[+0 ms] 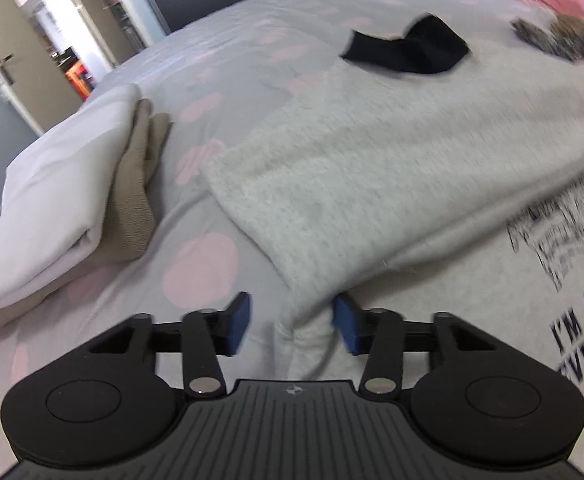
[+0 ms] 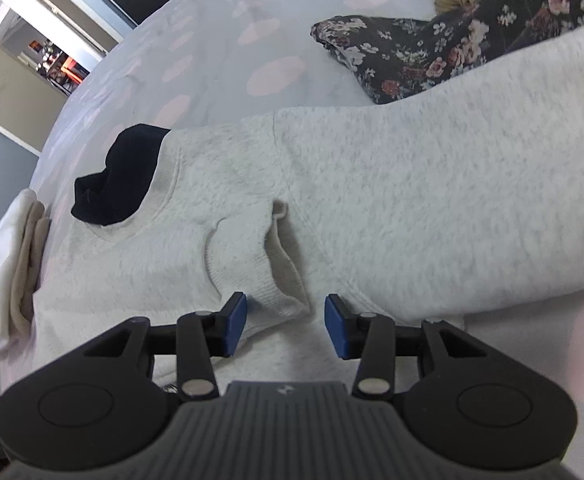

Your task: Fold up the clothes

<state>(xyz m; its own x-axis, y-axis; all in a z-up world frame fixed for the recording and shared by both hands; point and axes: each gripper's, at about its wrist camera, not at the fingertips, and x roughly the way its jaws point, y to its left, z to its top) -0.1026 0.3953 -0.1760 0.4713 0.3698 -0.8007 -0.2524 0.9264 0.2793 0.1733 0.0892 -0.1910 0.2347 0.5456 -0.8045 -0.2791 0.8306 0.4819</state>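
Observation:
A light grey sweatshirt with black print lies spread on the bed; it also fills the right wrist view. One sleeve is folded across its body, and its ribbed cuff lies just ahead of my right gripper, which is open. My left gripper is open, with a bunched fold of the sweatshirt's edge between its blue pads, not pinched. A black garment lies at the sweatshirt's neck and shows in the right wrist view.
A folded stack of white and beige clothes sits on the bed's left edge and shows in the right wrist view. A dark floral garment lies at the back right. The bedcover is pale with pink dots.

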